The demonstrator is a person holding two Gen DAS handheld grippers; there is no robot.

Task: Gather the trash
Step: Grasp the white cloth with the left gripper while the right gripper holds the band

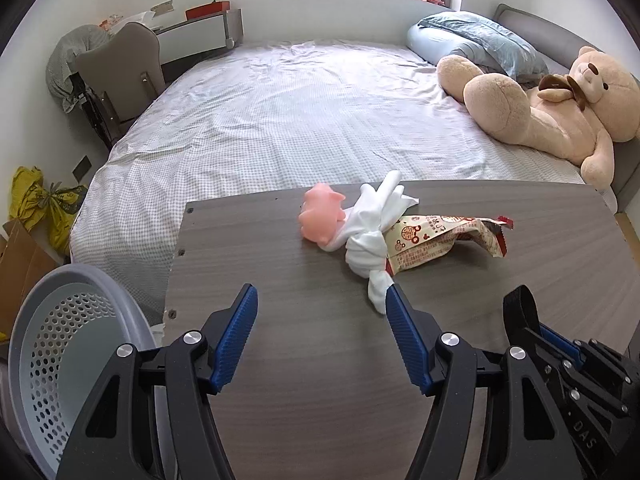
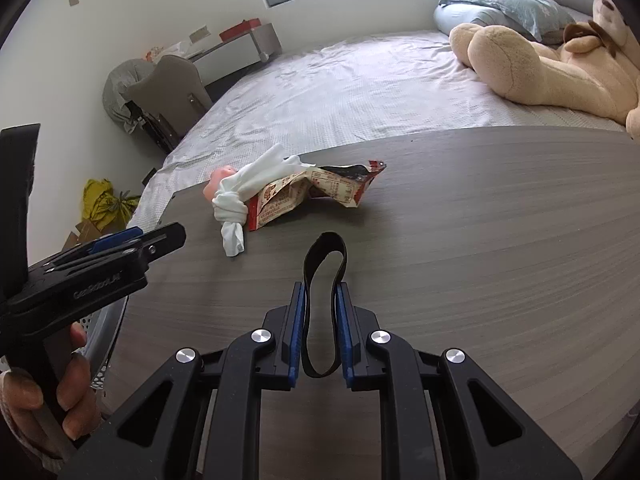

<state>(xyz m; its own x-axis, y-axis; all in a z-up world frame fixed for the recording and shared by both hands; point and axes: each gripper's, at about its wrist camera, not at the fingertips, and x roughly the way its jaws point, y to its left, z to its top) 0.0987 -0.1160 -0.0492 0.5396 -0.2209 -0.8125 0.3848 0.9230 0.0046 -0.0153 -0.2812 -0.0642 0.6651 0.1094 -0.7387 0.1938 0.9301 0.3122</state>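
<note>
- Left wrist view: left tongs (image 1: 322, 302) spread wide, empty, above grey wood-grain worktop (image 1: 280, 360). Knotted white tissue (image 1: 370, 244), crinkled snack wrapper (image 1: 436, 240), soft pink toy (image 1: 320, 218) ahead; perforated basket (image 1: 60, 340) left.
- Right wrist view: right tongs (image 2: 320, 300) nipped narrow on black elastic band (image 2: 324, 264); advisably keep pinch firm until over basket.

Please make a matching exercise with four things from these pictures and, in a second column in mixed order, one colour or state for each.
Things:
1. toy
2. tissue
3. band
4. basket

Descriptions:
A. black loop held in the right gripper
B. grey, full of holes, beside the table
C. pink
D. white, twisted into knots

Pairs: 1-C, 2-D, 3-A, 4-B
</note>
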